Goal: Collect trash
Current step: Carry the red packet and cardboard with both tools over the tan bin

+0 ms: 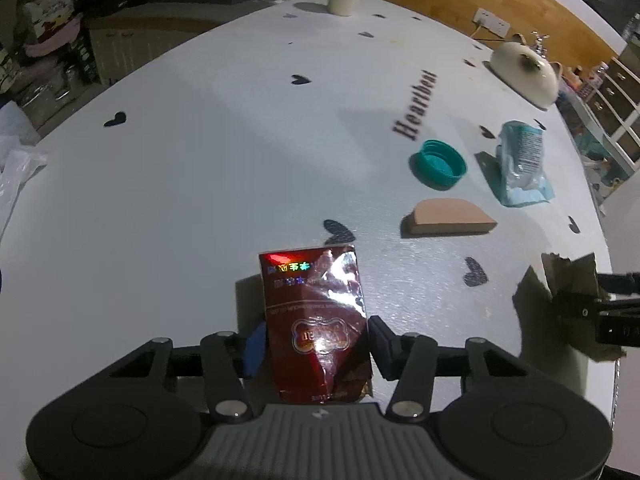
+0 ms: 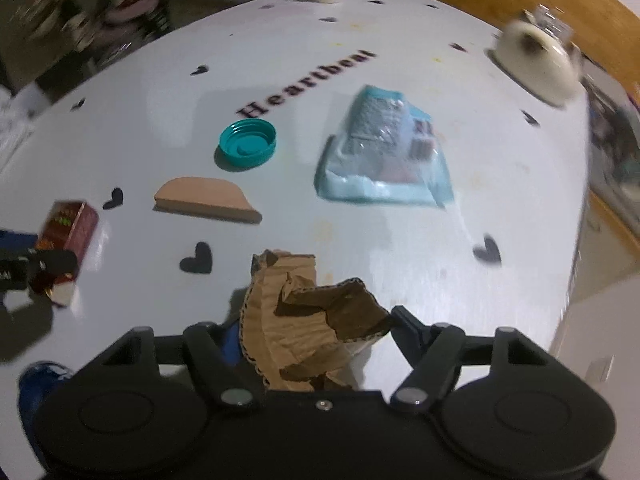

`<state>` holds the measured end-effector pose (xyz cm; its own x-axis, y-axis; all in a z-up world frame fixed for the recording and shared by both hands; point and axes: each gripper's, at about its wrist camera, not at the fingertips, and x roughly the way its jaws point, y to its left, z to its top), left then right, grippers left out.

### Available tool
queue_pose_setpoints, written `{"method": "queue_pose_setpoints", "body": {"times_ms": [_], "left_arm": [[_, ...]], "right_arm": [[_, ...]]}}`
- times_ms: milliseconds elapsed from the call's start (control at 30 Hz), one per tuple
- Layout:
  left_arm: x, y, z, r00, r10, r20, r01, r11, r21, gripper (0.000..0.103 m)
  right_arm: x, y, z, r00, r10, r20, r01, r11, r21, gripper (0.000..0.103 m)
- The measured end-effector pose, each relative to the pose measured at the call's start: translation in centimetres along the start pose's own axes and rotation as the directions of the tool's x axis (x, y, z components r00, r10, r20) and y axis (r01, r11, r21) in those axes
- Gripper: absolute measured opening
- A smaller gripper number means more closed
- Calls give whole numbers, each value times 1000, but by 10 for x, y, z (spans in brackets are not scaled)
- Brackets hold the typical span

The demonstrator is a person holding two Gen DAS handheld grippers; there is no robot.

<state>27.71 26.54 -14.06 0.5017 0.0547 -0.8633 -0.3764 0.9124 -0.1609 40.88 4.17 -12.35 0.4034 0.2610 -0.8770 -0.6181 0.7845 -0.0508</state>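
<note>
Squeezing evenly matters here: left tool (image 1: 316, 344) pinches the red foil packet (image 1: 316, 320), right tool (image 2: 316, 332) clamps torn cardboard (image 2: 304, 320); lift both straight off the desk (image 1: 200, 160).

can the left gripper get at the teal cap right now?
Probably not yet: the left gripper has the red packet between its fingers. The path to the teal cap looks clear otherwise.
</note>
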Motion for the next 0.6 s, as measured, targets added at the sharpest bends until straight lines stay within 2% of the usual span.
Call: {"method": "queue_pose_setpoints", "body": {"times_ms": [300,600], "left_arm": [[-27,-20,0,996,-51,71,45,995,93,52],[-56,-53,-6,987,-128,101,102,967,234,52]], "right_arm": [[-37,1,-37,995,-70,70,51,969,241,70],[-79,1,-65,981,-143,130,84,922,377,70]]}}
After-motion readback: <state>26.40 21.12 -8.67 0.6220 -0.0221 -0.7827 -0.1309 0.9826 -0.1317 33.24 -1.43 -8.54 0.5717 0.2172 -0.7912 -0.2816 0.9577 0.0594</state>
